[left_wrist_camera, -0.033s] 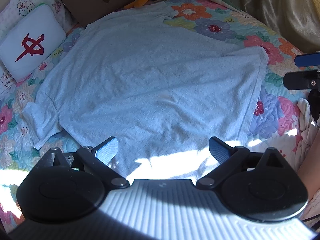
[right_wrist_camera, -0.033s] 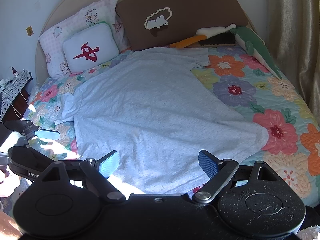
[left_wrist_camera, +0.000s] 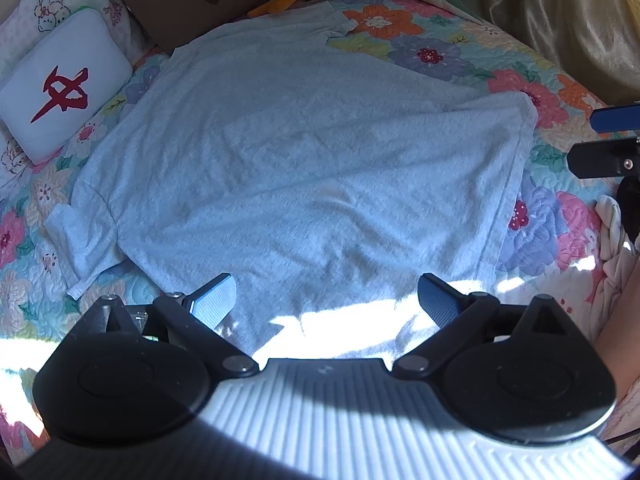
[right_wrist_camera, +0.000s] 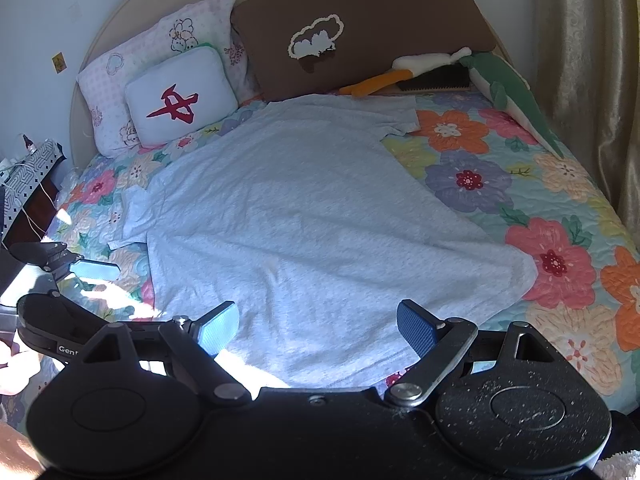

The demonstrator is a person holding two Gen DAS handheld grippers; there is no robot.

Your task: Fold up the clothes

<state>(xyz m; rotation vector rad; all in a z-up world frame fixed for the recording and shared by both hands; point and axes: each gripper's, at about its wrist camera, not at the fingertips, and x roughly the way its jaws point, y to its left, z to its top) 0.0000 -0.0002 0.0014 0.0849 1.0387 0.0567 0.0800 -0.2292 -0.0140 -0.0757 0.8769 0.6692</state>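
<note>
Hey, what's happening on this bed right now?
A person holds a claw in each hand over a light blue T-shirt spread flat on a floral quilt. The left claw and right claw are both open, near the shirt's closest edge, gripping nothing. No fold has been made yet. Pillows and a plush toy sit at the head of the bed.

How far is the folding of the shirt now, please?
Done: the shirt lies spread flat on the quilt, sleeves out. In hand: nothing; the left claw and right claw are open above its near hem. Left: every fold.
</note>
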